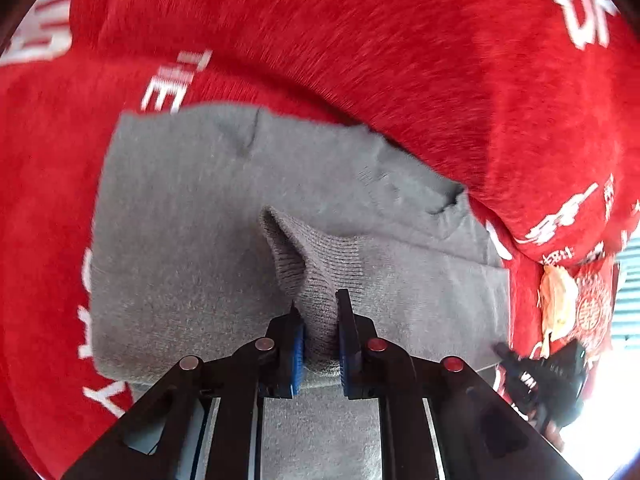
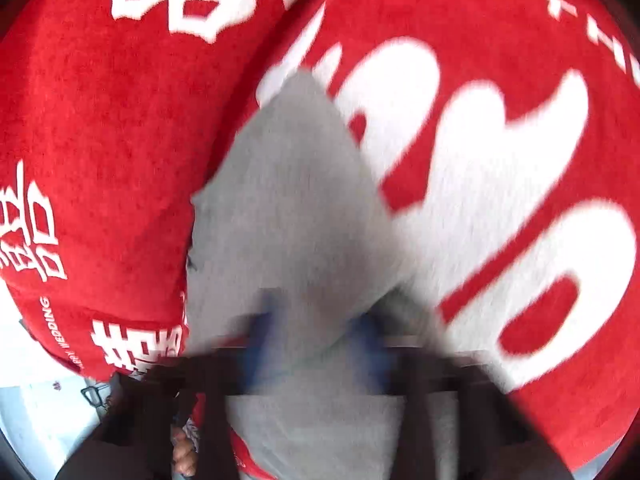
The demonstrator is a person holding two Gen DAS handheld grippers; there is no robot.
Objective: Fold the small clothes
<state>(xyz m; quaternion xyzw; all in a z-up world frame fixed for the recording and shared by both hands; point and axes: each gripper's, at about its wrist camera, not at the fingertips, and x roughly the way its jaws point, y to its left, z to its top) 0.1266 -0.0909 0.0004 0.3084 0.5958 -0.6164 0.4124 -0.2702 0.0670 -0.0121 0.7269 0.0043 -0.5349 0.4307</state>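
Left wrist view: my left claw (image 1: 320,320) pinches the ribbed cuff of the grey garment (image 1: 192,216) lying on the red blanket (image 1: 360,40); my right claw (image 2: 316,344), blurred, grips grey cloth too

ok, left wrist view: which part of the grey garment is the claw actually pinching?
The ribbed knit cuff, bunched upright between the left claw pads. The rest lies flat and smooth on the red blanket.

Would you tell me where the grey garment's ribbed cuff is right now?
In the left wrist view, the ribbed cuff stands bunched low at centre, pinched in the left gripper, above the grey garment lying on the red blanket.
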